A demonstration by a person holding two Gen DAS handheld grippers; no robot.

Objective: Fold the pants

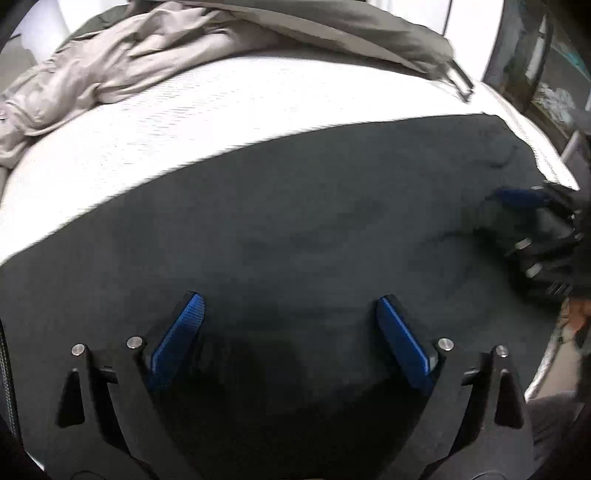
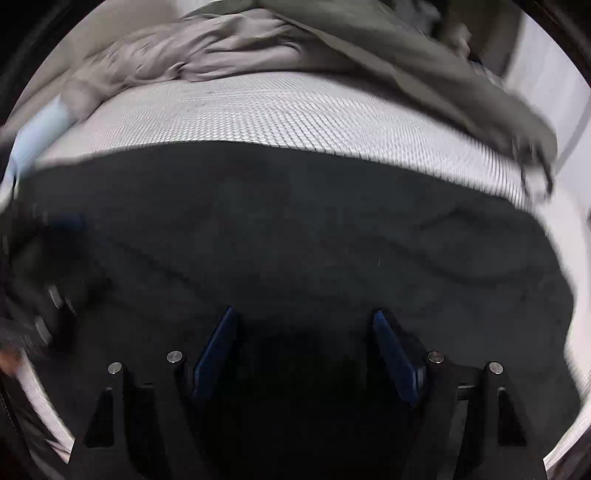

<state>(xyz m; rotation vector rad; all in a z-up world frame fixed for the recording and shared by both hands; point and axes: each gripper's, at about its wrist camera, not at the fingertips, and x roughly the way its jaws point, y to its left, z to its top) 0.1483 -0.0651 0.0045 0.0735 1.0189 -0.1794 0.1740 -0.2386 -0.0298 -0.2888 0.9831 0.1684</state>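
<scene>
Black pants (image 1: 295, 221) lie spread flat on a white textured mattress (image 1: 184, 122); they also fill the right wrist view (image 2: 295, 240). My left gripper (image 1: 290, 306) is open just above the near part of the pants, nothing between its blue pads. My right gripper (image 2: 304, 321) is open over the pants too, empty. In the left wrist view the right gripper (image 1: 532, 221) shows blurred at the right edge of the pants. In the right wrist view the left gripper (image 2: 44, 280) shows blurred at the left.
A crumpled beige garment (image 1: 110, 74) and an olive-grey cloth (image 1: 369, 33) lie at the far side of the mattress; they also show in the right wrist view (image 2: 221, 55). The mattress edge (image 1: 546, 155) drops off at the right, with furniture beyond.
</scene>
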